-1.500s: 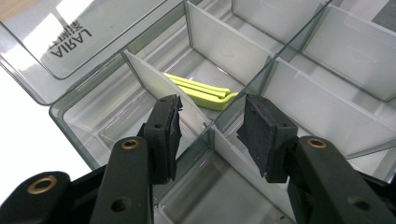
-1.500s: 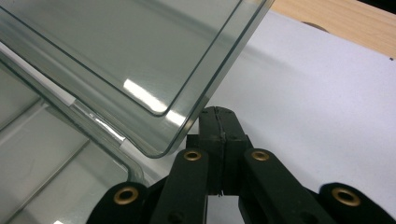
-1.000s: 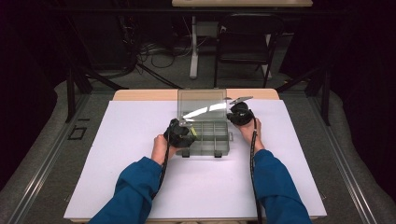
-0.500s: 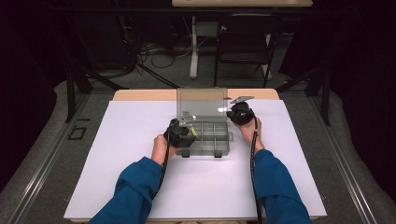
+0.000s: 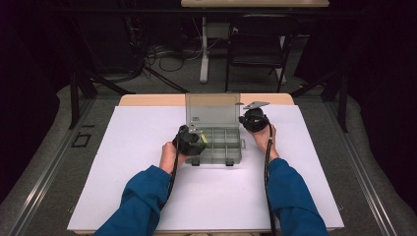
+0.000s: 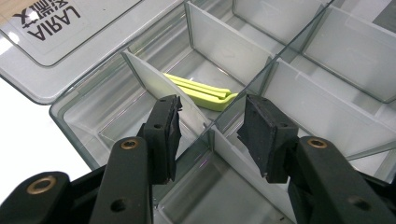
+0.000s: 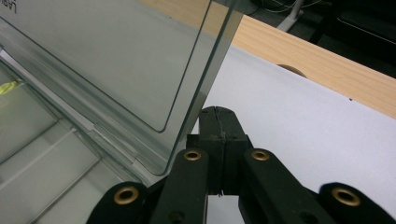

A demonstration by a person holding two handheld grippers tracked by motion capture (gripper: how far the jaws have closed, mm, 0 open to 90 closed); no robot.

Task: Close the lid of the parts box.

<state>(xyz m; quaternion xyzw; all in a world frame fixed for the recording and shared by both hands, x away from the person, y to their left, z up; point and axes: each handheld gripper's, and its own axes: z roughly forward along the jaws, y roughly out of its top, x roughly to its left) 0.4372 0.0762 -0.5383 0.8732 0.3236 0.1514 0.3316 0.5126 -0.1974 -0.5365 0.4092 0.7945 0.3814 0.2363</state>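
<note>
On a white-covered table sits a clear organiser box, lid raised. Over its left compartments the left gripper hovers spread above a lime-green strip; beside the lid, the right gripper is pressed together. Likely next: descend, pinch the strip.

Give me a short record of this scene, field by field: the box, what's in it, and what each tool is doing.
box: clear compartment box on the white table
lid: open, standing upright
contents: one yellow-green piece lying in a compartment
left tool: open, jaws above a divider, apart from the piece
right tool: shut, holding nothing, beside the lid's side edge
hands: one on each tool, blue sleeves
</note>
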